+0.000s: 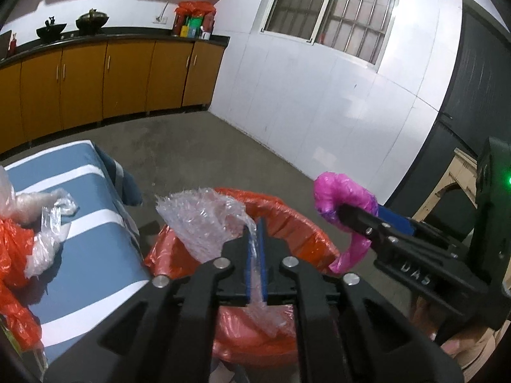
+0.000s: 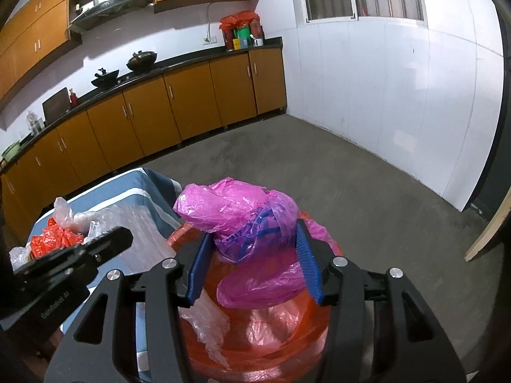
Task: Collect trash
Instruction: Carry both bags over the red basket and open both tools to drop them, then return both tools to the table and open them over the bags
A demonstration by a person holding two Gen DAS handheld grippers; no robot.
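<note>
- Two loads hover over the orange-lined bin [image 2: 287, 344]: left claw [image 1: 255, 255] pinches bubble wrap [image 1: 198, 220], right claw [image 2: 252, 265] grips a pink bag [image 2: 236, 210].
- Next: both claws should release; more scraps [image 1: 48, 220] wait on the tabletop [image 1: 92, 249].

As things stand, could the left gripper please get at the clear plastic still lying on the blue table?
Probably not yet: the left gripper is shut on bubble wrap over the bin. The clear plastic lies uncovered beside the orange bag, so once the wrap drops the way looks free.
</note>
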